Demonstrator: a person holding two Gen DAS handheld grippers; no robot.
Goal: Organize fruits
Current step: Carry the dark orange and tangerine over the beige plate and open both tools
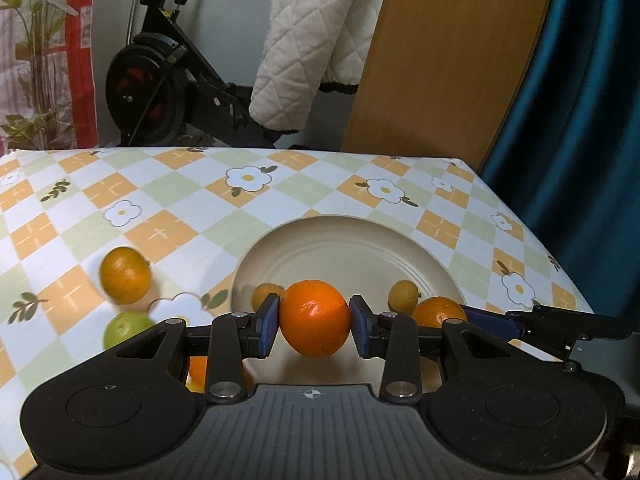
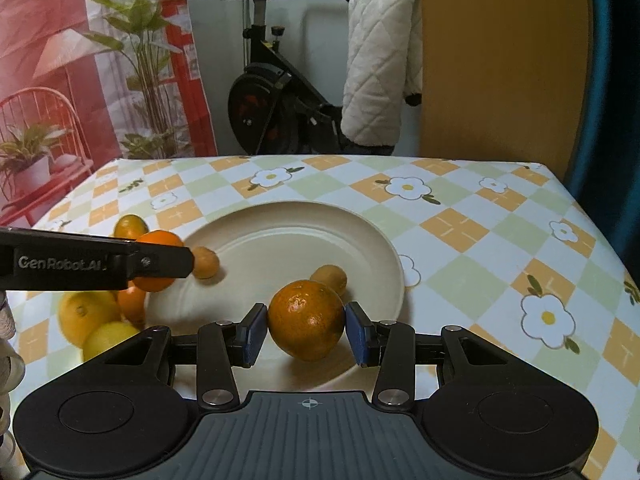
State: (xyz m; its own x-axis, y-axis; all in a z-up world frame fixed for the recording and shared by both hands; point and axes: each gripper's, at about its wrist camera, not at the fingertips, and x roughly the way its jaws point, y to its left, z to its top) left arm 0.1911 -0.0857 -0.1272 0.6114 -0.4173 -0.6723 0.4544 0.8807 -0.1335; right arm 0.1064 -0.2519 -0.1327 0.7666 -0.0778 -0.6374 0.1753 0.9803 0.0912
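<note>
Over the cream plate (image 2: 360,240), I have a fruit in each tool. My left gripper (image 1: 315,320) is clamped narrow on a bright orange (image 1: 315,312), its blue pads pressing both sides, and the fruit hangs above the plate's near-left part. My right gripper (image 2: 306,328) is closed the same way on a duller, greenish orange (image 2: 306,314), held above the plate's near edge. Two small brownish fruits (image 2: 206,262) already lie on the plate. Several others wait on the checked tablecloth (image 2: 480,240) to the left: a yellow-green orange (image 1: 125,275), a green one (image 1: 126,328) and two lemons (image 2: 86,314).

My worry is the release. Round fruit let go from a height may, I judge, roll off the shallow plate, or knock the small ones across it. The two tools also sit close together, the left one's finger crossing the right wrist view, so a careless swing could bump them and jar a grip loose. I would lower each fruit near the plate's surface before parting the pads, one side at a time.
</note>
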